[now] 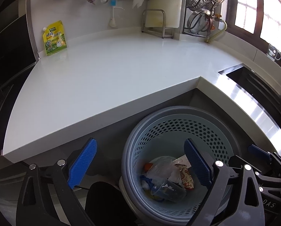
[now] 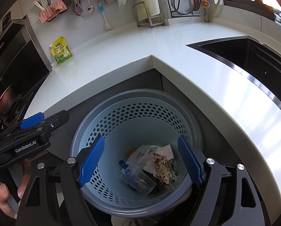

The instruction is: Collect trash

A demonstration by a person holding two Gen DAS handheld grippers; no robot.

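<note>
Both grippers hung over the perforated blue waste basket (image 2: 136, 150) below the white countertop (image 1: 102, 71). Left gripper (image 1: 140, 162) stood wide apart, empty; right gripper (image 2: 140, 160) likewise open and empty. Trash (image 2: 150, 167), including a clear plastic cup (image 2: 138, 182) and snack wrapper (image 2: 162, 167), lay at the basket's bottom.

The left gripper (image 1: 140, 162) points steeply down with its blue pads (image 1: 83, 162) spread wide and nothing between them. The right gripper (image 2: 141, 162) points down too, jaws apart and empty. A bare hand (image 2: 6, 192) grips the left gripper's handle.
</note>
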